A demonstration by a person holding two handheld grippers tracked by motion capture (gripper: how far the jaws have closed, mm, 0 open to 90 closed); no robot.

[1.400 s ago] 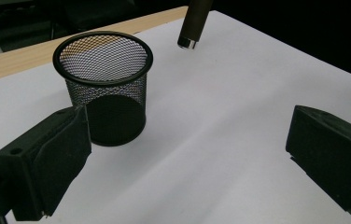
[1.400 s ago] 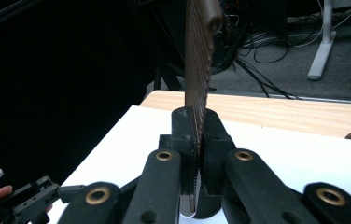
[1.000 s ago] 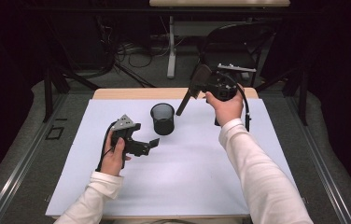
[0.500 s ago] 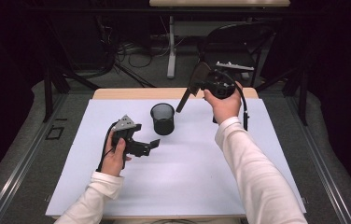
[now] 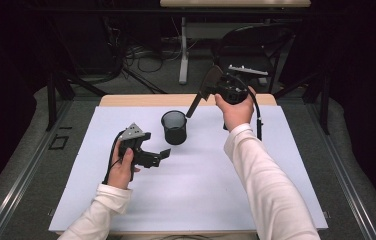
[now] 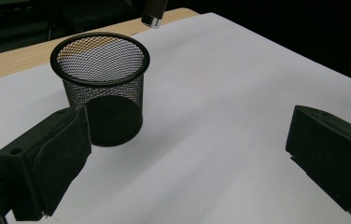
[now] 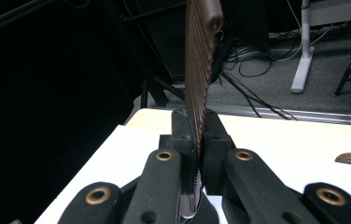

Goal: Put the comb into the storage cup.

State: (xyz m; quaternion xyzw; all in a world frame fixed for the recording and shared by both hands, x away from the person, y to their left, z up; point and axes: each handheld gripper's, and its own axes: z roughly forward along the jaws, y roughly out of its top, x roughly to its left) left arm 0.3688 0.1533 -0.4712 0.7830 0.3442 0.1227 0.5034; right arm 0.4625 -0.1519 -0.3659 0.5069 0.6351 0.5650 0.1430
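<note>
Above table's far edge, right gripper (image 5: 211, 90) clamps comb (image 7: 200, 56), handle tip near mesh cup (image 5: 175, 127) rim, not yet inside. Left gripper (image 5: 158, 156) released, idle beside cup. Drop-in remains.

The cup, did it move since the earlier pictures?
No. The cup sits in the same spot on the white mat, just as far from the table's wooden back edge as before.
</note>
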